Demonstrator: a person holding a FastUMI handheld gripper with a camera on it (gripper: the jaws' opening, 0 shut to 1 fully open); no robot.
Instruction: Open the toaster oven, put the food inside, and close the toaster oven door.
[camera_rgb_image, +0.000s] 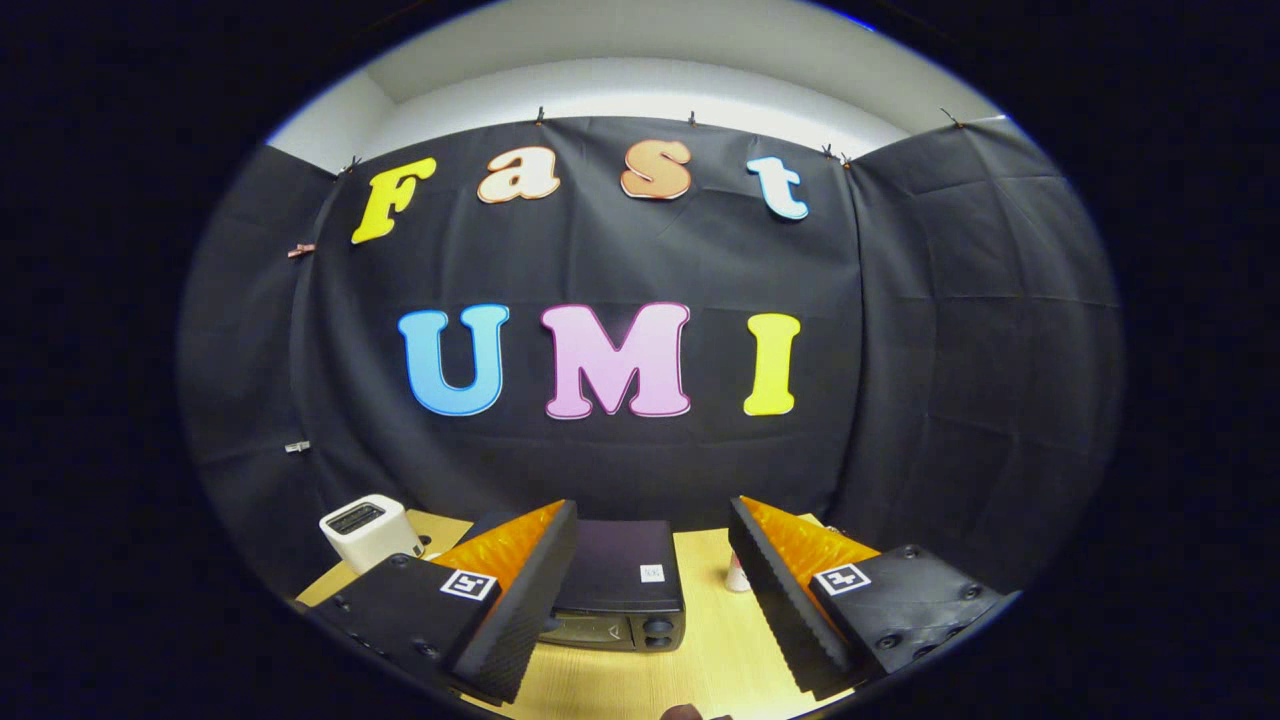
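A black toaster oven (620, 585) stands on the wooden table (715, 640), ahead of the fingers and partly behind the left one. Its door looks closed, with knobs on the right of its front. My gripper (650, 600) hangs above the table, open wide, nothing between its fingers. A small dark brown item (685, 712) peeks up at the near table edge between the fingers; I cannot tell what it is.
A white pop-up toaster (368, 530) sits at the table's back left corner. A small white and pink object (738, 575) stands just right of the oven, beside the right finger. Black cloth walls close the booth behind and at both sides.
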